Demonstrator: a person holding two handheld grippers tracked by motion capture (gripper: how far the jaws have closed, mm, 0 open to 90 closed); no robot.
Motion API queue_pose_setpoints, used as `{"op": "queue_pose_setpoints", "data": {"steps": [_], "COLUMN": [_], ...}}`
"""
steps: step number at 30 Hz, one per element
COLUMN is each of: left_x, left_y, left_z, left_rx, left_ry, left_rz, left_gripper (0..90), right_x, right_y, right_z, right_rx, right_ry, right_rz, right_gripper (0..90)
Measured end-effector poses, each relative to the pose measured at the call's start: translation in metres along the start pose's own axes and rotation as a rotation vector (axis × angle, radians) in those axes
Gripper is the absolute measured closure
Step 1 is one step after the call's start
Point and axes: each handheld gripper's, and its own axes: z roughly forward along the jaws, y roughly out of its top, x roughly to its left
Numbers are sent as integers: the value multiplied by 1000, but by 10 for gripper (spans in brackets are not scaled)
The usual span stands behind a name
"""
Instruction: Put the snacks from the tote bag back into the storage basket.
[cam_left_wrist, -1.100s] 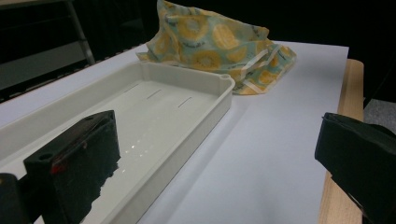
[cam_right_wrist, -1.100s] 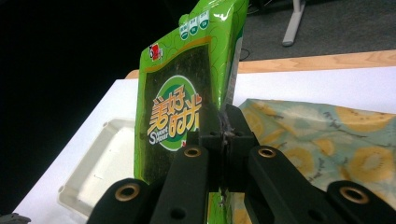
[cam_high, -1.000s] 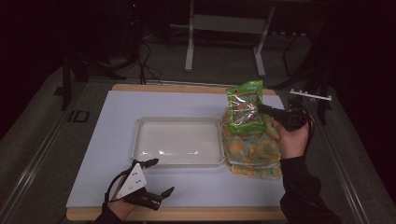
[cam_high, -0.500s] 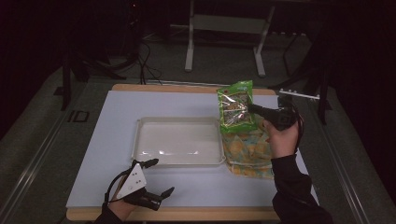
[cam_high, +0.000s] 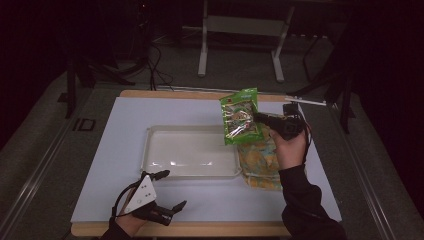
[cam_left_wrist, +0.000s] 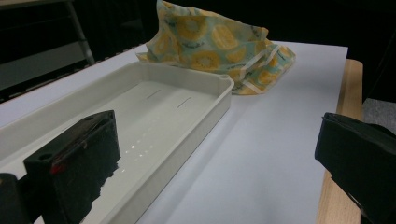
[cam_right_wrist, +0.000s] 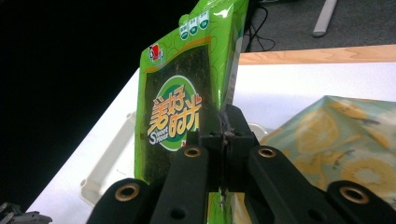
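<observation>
A green snack packet (cam_high: 240, 116) (cam_right_wrist: 180, 105) hangs in the air above the right end of the white tray (cam_high: 155, 150), pinched at its edge by my right gripper (cam_high: 257, 118) (cam_right_wrist: 224, 133), which is shut on it. Below it a yellow lemon-print bag (cam_high: 260, 160) (cam_left_wrist: 215, 42) (cam_right_wrist: 345, 140) lies on the white table cover just right of the tray. My left gripper (cam_high: 167, 190) rests near the table's front edge, open, with nothing between its jaws; its view looks along the tray (cam_left_wrist: 187, 116) toward the bag.
The white cover (cam_high: 125, 120) spans the wooden table, whose edge (cam_left_wrist: 336, 149) shows at the front. Beyond the far edge stand metal stand legs (cam_high: 202, 55) and cables on the grey floor.
My right gripper has carried the green packet leftward, from above the lemon-print bag toward the tray's right end. The left gripper has stayed put.
</observation>
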Motion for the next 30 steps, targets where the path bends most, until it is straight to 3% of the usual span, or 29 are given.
{"op": "queue_pose_setpoints", "data": {"steps": [17,30], "left_x": [0,-1], "left_y": [0,1], "left_z": [-1,-2], "left_rx": [1,-3], "left_ry": [2,1], "left_rz": [2,5], "left_gripper": [6,6], "right_x": [17,26], "right_y": [-11,-24], "right_z": [27,45], "right_rx": [13,4], "right_ry": [41,99], "right_rz": [-1,47], "right_gripper": [887,887]}}
